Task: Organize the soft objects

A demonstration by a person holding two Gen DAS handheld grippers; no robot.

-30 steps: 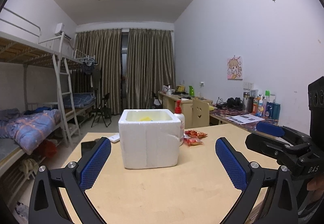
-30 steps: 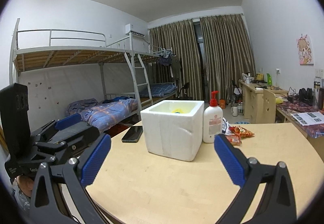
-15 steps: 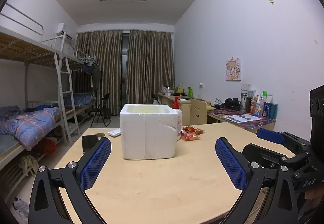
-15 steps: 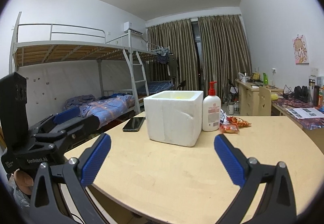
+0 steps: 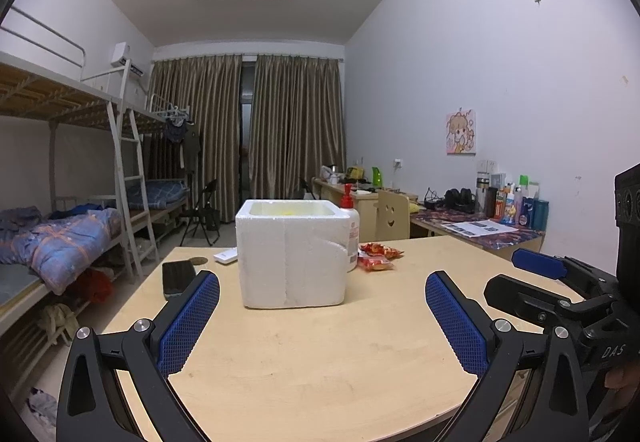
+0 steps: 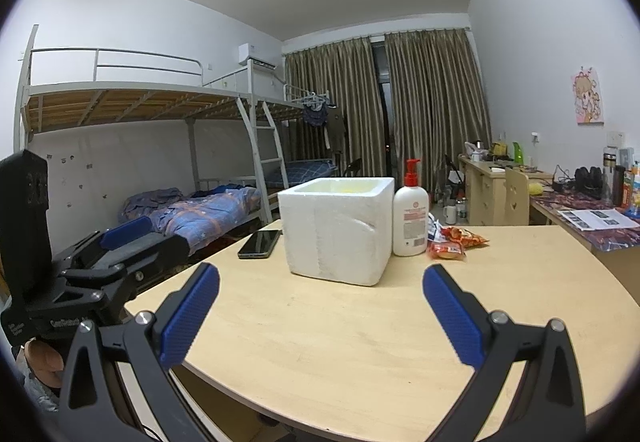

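Note:
A white foam box stands in the middle of a light wooden table. Over its rim only a sliver of something yellow shows; the rest of the inside is hidden. My left gripper is open and holds nothing, hovering over the near part of the table well short of the box. My right gripper is likewise open and holds nothing, at about the same distance from the box. Each gripper shows in the other's view: the right gripper at the right edge, the left gripper at the left edge.
A white pump bottle with a red top stands against the box's right side, with red snack packets beside it. A dark phone lies left of the box. Bunk beds line the left wall and cluttered desks the right.
Both grippers have sunk lower, so the view into the box has flattened to about rim level. Most of that drop came early; lately they have hardly moved. Both stayed open.

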